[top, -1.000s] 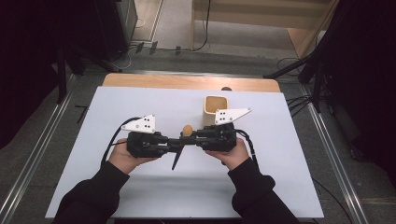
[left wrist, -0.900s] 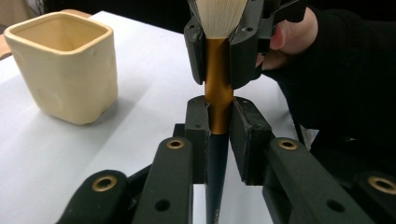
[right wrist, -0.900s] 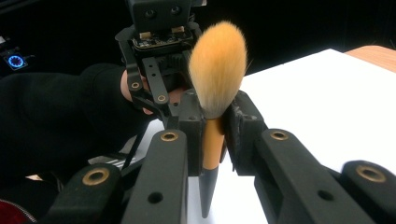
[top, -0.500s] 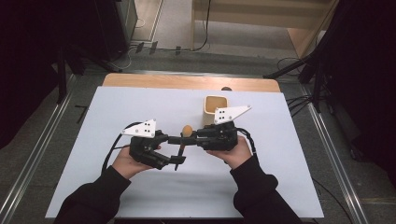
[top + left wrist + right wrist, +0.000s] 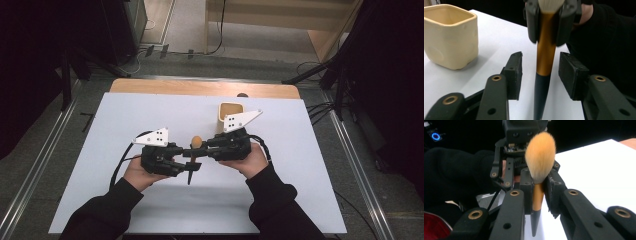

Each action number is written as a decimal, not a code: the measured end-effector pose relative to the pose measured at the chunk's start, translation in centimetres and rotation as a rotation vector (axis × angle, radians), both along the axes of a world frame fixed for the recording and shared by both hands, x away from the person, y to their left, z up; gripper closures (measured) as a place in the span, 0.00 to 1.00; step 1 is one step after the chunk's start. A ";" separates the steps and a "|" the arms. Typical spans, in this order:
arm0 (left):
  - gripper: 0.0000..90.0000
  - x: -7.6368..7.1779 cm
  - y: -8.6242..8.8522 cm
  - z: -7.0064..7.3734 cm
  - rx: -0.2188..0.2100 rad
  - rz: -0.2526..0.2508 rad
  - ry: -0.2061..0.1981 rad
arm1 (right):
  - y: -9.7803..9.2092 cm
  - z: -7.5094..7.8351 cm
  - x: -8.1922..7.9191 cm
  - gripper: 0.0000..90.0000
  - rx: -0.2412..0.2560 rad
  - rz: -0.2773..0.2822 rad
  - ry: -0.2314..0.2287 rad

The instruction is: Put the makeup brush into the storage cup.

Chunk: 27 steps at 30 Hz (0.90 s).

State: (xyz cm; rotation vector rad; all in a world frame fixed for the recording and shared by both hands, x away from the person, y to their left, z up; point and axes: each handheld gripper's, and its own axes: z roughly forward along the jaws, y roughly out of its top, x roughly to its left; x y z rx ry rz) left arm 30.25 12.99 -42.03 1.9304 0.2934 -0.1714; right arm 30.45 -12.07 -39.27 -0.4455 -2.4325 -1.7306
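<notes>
Right now my right gripper (image 5: 538, 192) clamps the makeup brush (image 5: 539, 167) by its gold handle, while my left gripper (image 5: 541, 72) has its jaws spread wide around the handle, near the cream cup (image 5: 450, 35)

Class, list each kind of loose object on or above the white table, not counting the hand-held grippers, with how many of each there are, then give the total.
Makeup brush, orange bristles and gold-and-black handle: 1
Cream square cup: 1
Total: 2
</notes>
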 end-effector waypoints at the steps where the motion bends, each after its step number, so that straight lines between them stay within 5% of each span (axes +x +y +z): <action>1: 0.63 0.0 0.0 0.0 0.003 0.001 0.000 | 0.1 0.0 0.0 0.88 -0.008 0.005 0.002; 24: 0.88 -0.2 -0.2 -0.2 -0.001 -0.015 -0.025 | 0.2 0.1 0.2 0.87 -0.019 0.023 0.011; 27: 0.88 -0.2 -0.2 -0.1 0.003 -0.012 -0.032 | 0.2 0.1 0.2 0.74 -0.006 0.021 0.011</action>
